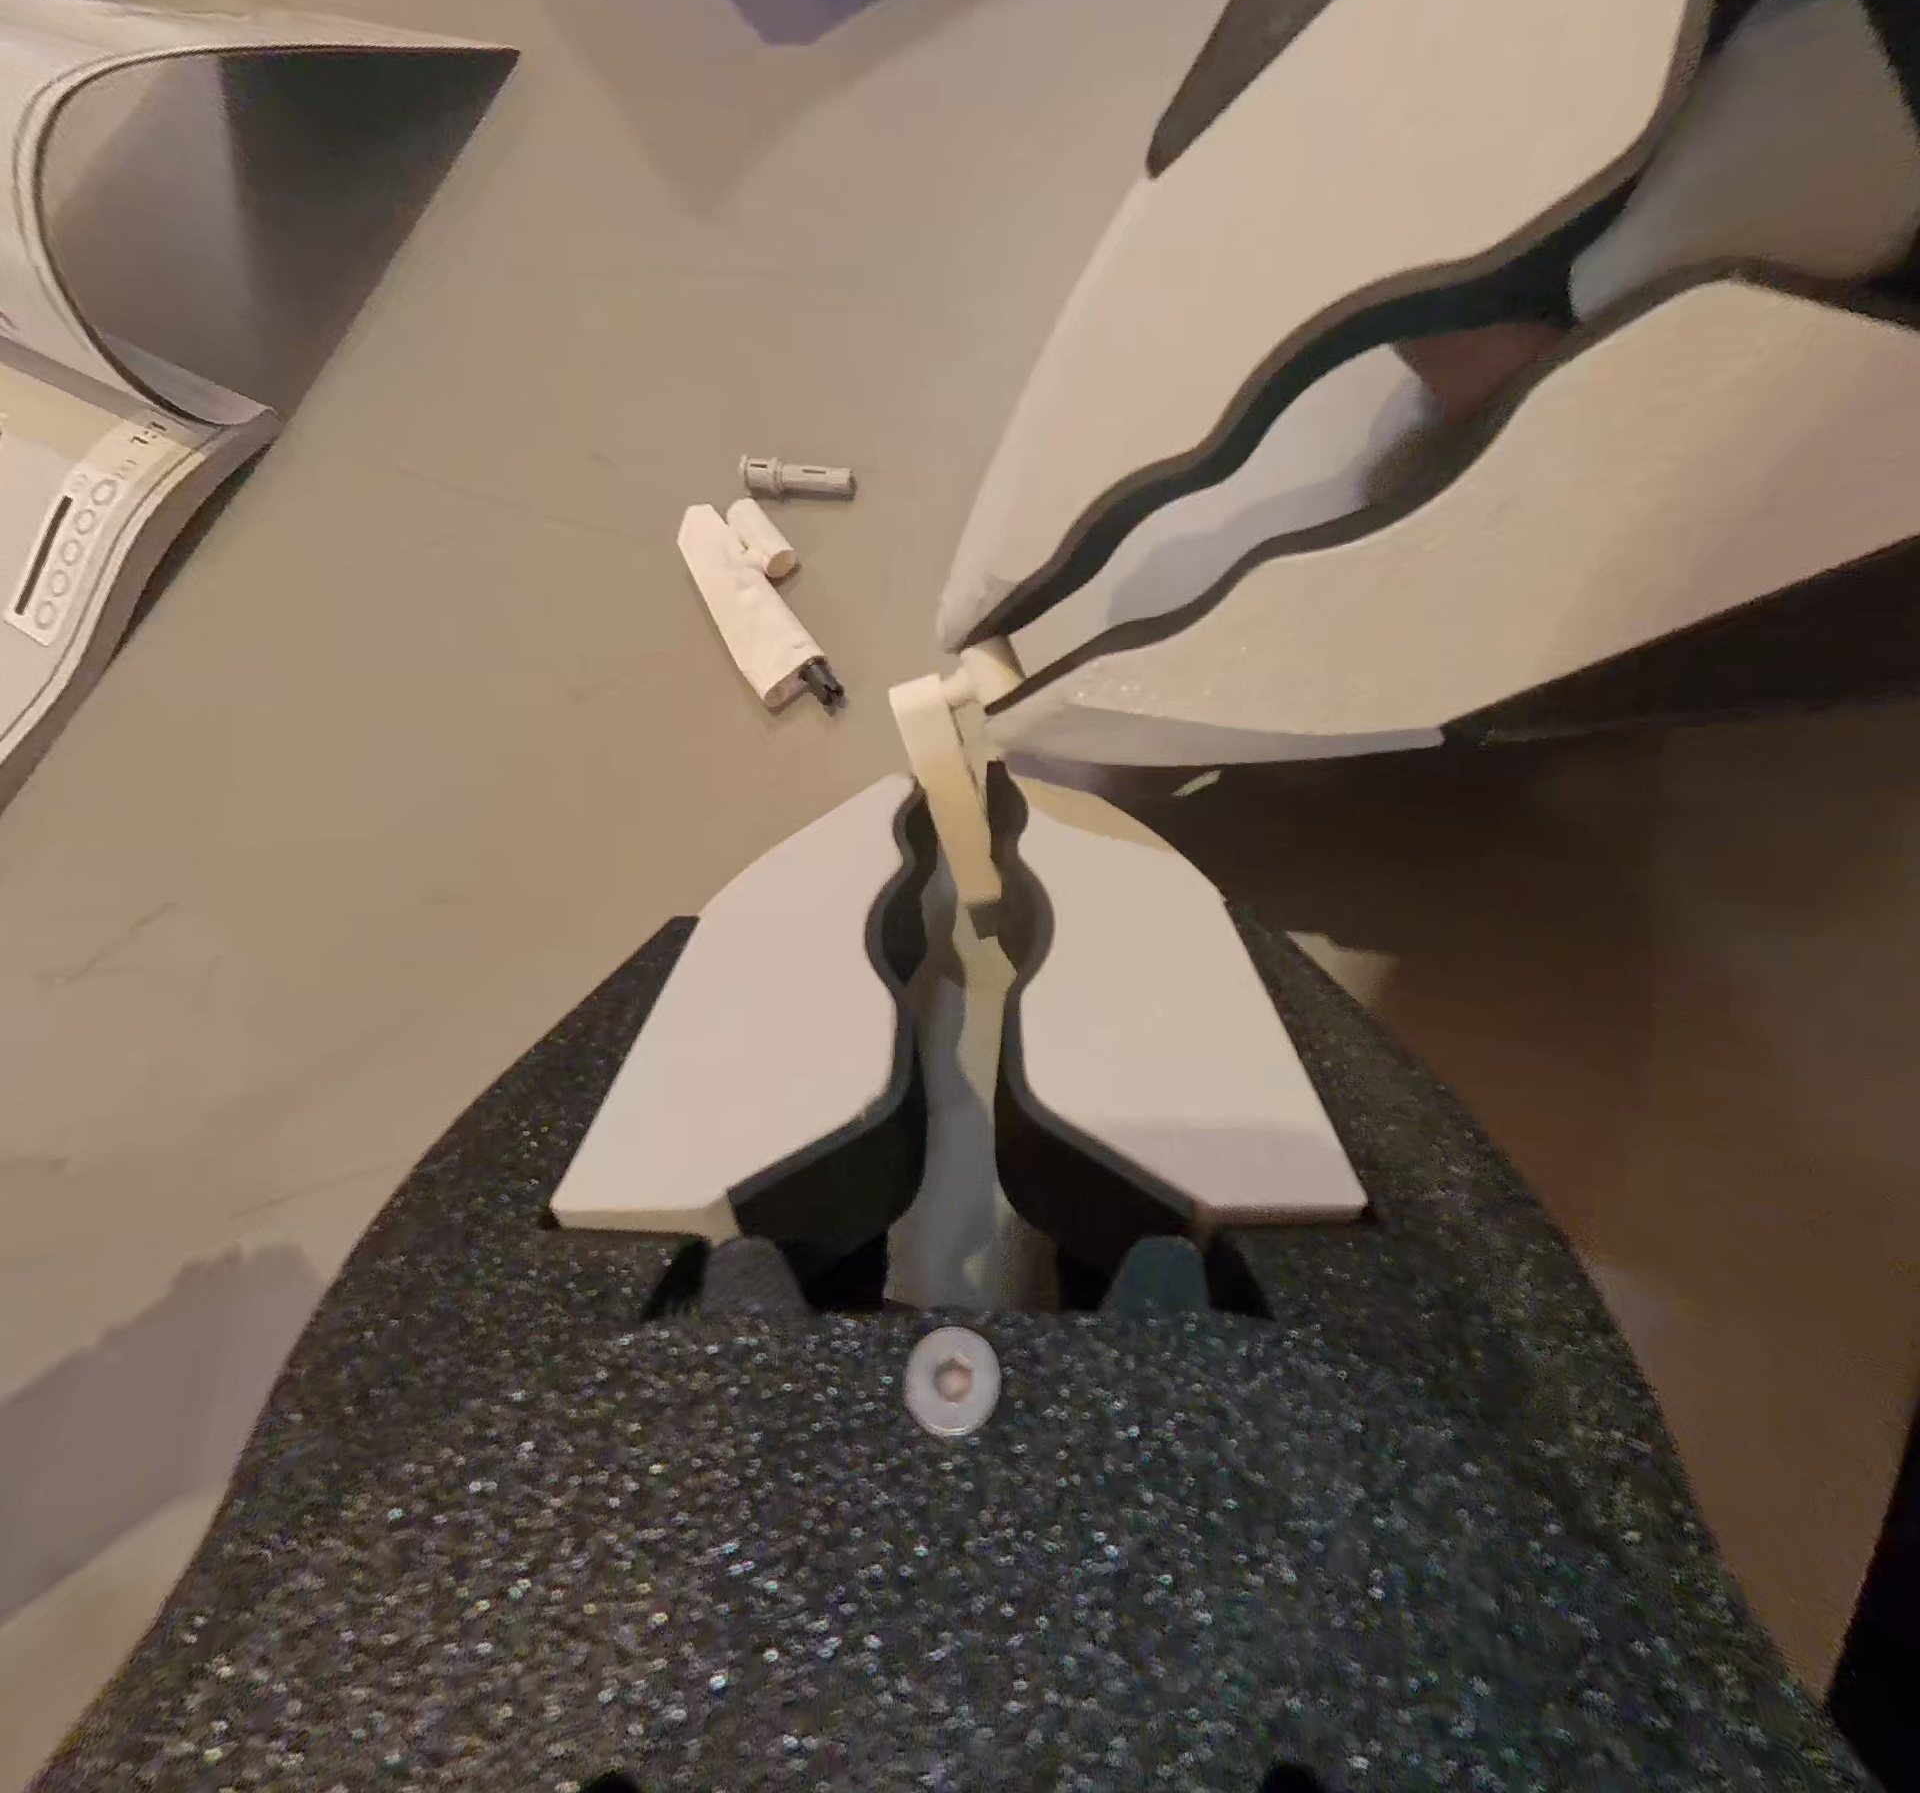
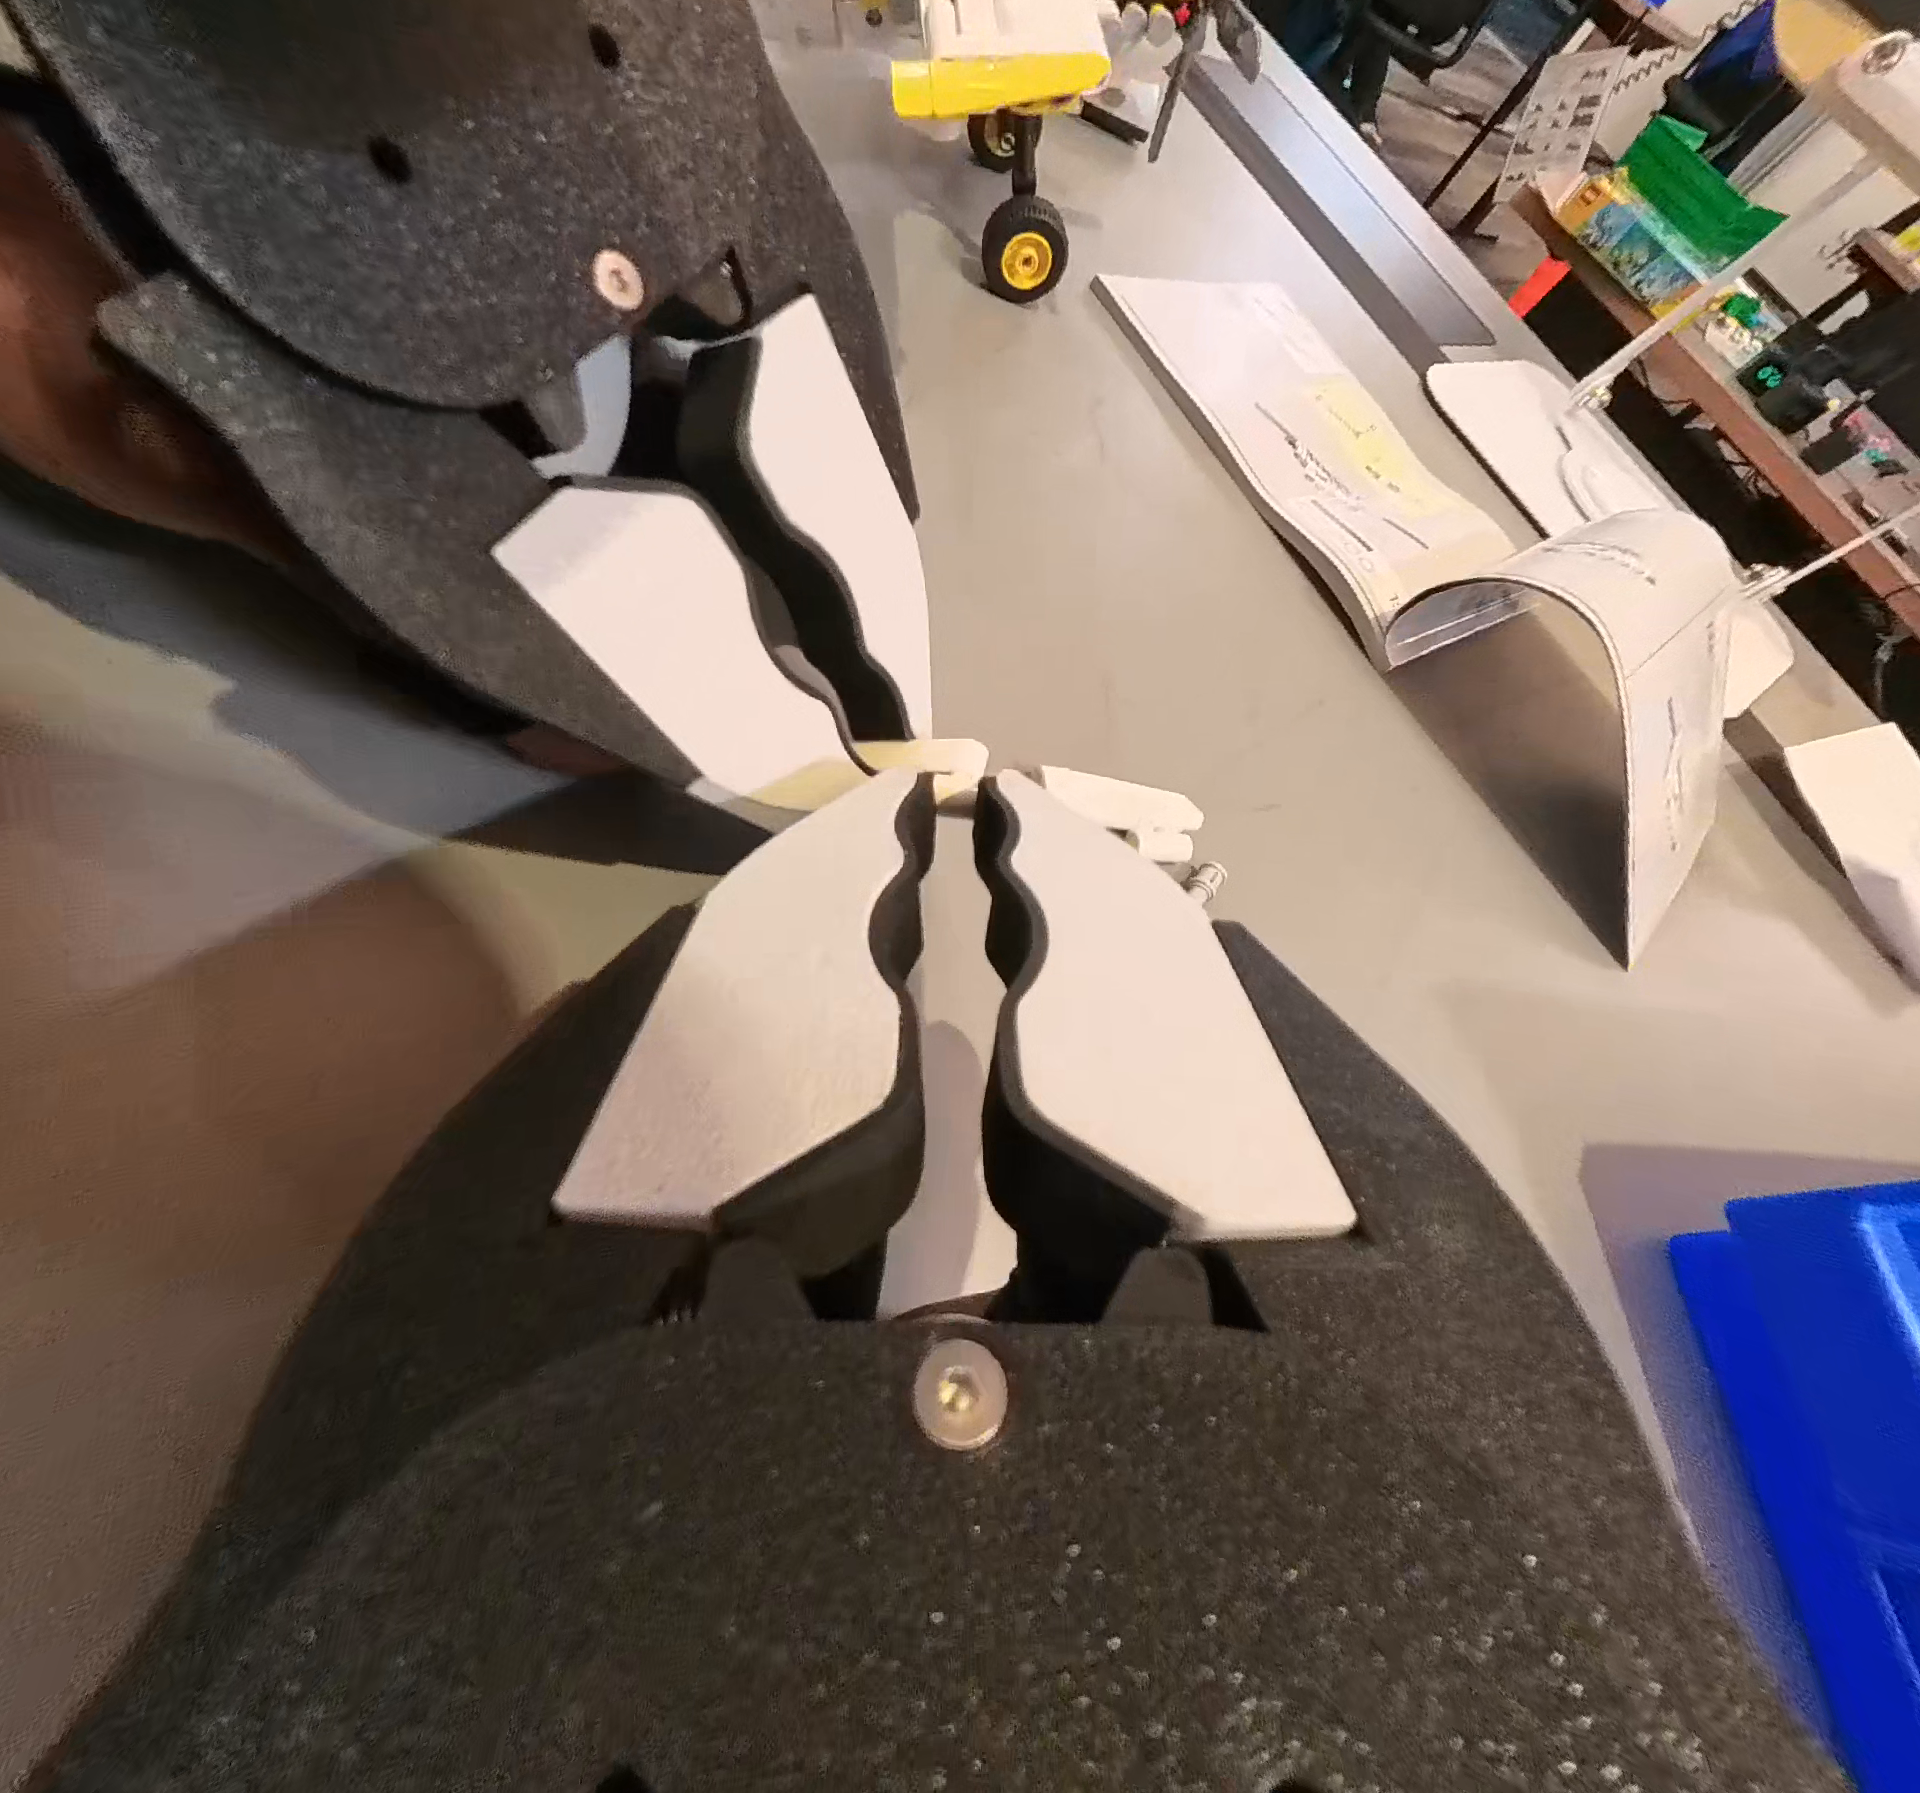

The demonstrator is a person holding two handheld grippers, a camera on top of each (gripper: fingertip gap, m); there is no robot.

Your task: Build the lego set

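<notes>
In the left wrist view my left gripper (image 1: pixel 961 803) is shut on a thin cream beam (image 1: pixel 940 756) that stands up out of its jaws above the grey table (image 1: pixel 520 808). My right gripper (image 1: pixel 982 675) comes in from the upper right. It is shut on a short cream pin (image 1: pixel 992 668) that sits at the beam's top end. In the right wrist view my right gripper (image 2: pixel 956 793) meets the left gripper (image 2: pixel 883 746) tip to tip, with the cream beam (image 2: pixel 935 756) between them.
A white beam with a black pin (image 1: pixel 743 616) and a grey pin (image 1: pixel 795 478) lie on the table just beyond the grippers. An open booklet (image 2: pixel 1455 517) lies to the right. A yellow and white model plane (image 2: pixel 1008 8) stands farther back. A blue bin (image 2: pixel 1829 1431) sits at the near right. The tips of both grippers are at nearly the same place.
</notes>
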